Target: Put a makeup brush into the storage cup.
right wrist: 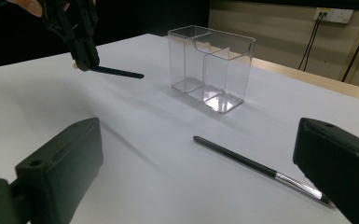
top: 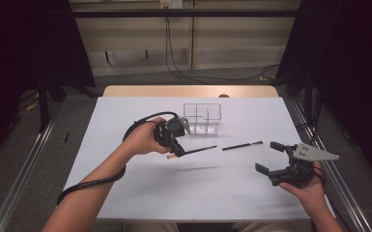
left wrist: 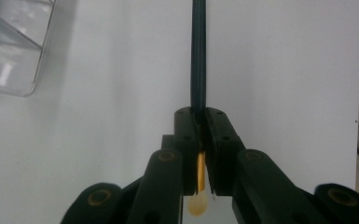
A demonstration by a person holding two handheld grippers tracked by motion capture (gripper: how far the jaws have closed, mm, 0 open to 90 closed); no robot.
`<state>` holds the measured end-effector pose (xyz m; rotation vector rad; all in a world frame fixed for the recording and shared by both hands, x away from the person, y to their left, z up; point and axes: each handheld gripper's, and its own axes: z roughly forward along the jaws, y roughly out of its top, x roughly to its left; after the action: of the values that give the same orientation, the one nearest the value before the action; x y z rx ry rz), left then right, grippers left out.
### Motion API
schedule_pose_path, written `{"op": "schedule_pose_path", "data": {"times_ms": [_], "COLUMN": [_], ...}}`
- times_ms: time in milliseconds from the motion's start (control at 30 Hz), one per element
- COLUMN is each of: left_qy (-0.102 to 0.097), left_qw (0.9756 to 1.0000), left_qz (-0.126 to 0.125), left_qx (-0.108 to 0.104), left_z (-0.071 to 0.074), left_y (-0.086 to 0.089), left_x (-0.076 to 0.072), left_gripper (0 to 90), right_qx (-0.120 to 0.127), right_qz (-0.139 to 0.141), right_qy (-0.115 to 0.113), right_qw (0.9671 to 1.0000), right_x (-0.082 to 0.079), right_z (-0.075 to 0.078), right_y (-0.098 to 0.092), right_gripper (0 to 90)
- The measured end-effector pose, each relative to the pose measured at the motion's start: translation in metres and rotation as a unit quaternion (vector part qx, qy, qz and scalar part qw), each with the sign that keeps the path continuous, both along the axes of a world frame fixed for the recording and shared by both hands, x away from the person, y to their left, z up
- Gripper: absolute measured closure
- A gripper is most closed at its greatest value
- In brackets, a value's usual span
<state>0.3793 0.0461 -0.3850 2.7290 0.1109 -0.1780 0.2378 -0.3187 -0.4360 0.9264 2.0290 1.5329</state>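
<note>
1. Two grippers work above the white table point(top: 140, 193). The left gripper point(top: 175, 149) has its fingers clamped tight on a dark pencil point(top: 198, 150) near its tan eraser end, holding it roughly level above the table with the tip pointing toward the right gripper.
2. The right gripper point(top: 270, 157) sits near the table's right edge with its fingers spread wide and nothing between them.
3. A second dark pen point(top: 242, 145) lies flat on the table between the two grippers.
4. A clear plastic divided holder point(top: 202, 117) stands upright just beyond the left gripper.
</note>
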Motion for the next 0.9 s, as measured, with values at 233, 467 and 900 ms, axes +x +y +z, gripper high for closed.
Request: {"op": "schedule_pose_path", "data": {"times_ms": [233,467,900], "left_qy": [0.0,0.003,0.01], "left_qw": [0.9999,0.9998,0.9995], "left_qz": [-0.012,-0.021,-0.031], "left_qx": [-0.004,-0.003,-0.001], "left_z": [0.0,-0.002,-0.006], "left_y": [-0.011,-0.018,-0.026], "left_x": [-0.007,-0.01,-0.014], "left_gripper": [84.3,84.3,84.4], "right_qx": [-0.004,-0.008,-0.025], "right_qz": [0.005,0.011,0.047], "right_qy": [0.001,0.003,0.026], "right_qw": [1.0,0.9999,0.9982], "right_x": [0.0,0.002,0.013], "right_z": [0.0,0.001,0.0], "right_y": [0.002,0.004,0.018], "right_gripper": [1.4,1.6,2.1]}}
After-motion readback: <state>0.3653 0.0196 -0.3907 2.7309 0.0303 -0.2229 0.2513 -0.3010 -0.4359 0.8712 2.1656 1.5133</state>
